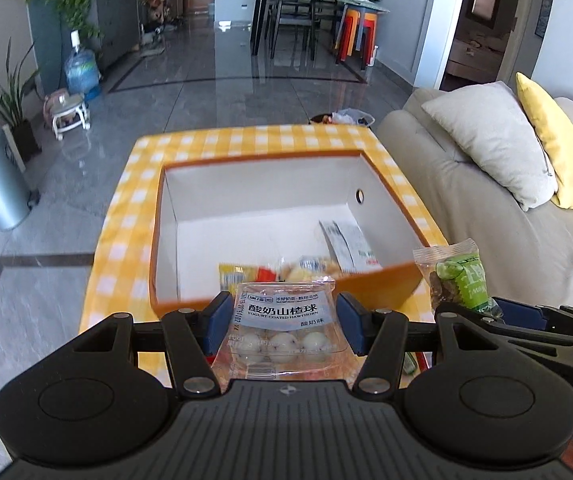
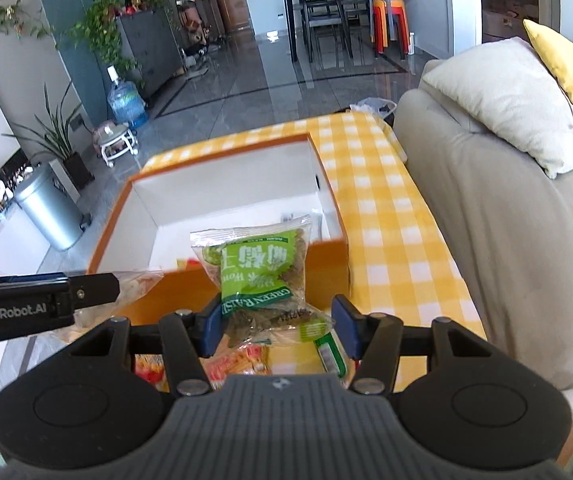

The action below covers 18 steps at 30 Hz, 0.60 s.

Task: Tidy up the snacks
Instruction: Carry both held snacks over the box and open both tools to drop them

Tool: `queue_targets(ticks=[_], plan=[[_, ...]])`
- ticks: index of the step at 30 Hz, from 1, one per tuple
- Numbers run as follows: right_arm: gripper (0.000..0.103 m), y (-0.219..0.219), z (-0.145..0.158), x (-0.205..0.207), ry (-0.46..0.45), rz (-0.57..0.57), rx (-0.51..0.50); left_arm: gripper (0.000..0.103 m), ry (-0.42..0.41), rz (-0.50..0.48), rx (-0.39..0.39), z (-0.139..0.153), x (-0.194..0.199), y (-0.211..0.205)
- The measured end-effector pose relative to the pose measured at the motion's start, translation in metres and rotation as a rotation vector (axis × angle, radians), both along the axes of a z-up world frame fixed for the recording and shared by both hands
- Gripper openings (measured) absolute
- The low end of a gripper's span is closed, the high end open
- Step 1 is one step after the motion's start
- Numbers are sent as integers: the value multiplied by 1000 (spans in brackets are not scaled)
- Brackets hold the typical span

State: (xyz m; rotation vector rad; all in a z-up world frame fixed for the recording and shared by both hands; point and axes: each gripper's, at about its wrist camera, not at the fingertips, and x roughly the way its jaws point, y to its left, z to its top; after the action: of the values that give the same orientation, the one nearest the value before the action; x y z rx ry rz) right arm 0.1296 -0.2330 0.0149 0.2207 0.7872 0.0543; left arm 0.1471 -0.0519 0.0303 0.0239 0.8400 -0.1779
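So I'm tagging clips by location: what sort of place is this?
Most likely a home living room open to a dining area: a beige sofa with cushions beside the yellow checked table, a dining table with chairs behind, and a water jug on the tiled floor.

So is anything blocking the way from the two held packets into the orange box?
Only the box's near wall. The hawthorn packet and raisin packet are both held just short of it, and the white floor beyond lies mostly bare.
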Motion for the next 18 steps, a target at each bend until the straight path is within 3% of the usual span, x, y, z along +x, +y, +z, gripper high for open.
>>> queue_targets(ticks=[9,18], plan=[[54,19,8,46,-7,49,-29,65,-29,-24,62,7,38,0],[54,38,0,98,1,147,-190,65,13,-38,160,-23,79,1]])
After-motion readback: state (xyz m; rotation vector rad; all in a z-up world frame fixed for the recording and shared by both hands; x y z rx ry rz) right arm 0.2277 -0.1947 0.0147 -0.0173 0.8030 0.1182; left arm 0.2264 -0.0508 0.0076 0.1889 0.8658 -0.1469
